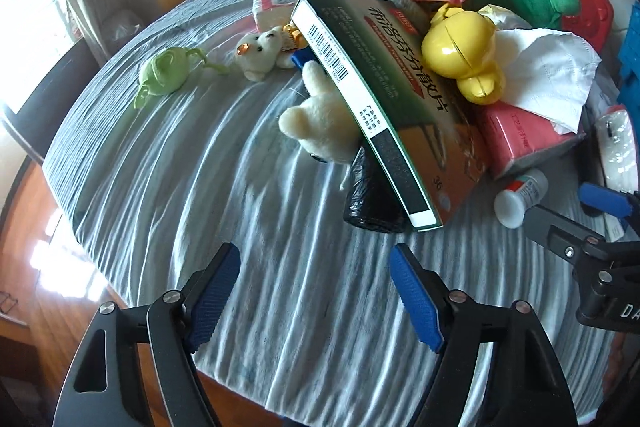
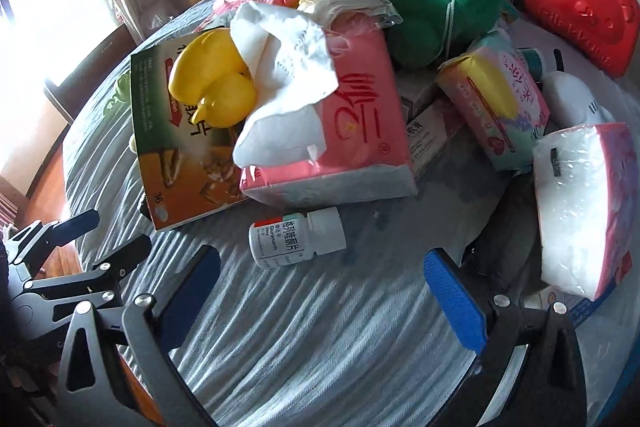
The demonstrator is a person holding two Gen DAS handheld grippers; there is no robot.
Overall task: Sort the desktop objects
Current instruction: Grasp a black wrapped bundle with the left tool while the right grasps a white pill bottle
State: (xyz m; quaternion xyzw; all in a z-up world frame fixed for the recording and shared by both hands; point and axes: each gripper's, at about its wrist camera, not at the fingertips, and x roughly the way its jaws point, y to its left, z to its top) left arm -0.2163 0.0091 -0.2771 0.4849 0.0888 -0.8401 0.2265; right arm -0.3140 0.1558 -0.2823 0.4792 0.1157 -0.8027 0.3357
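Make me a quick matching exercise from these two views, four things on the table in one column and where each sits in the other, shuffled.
Things:
1. yellow duck toy
2. white pill bottle
3. small white teddy bear
4. red plastic case

Places:
A. lying on its side on the grey cloth
B. far edge, behind the green plush
C. on top of the big green box
D. beside the light green pouch

Pairs: 1-C, 2-A, 3-D, 4-B

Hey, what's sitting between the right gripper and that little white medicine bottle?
Nothing but bare striped cloth. In the right wrist view, the right gripper is open, and the medicine bottle lies on its side just beyond the fingers.
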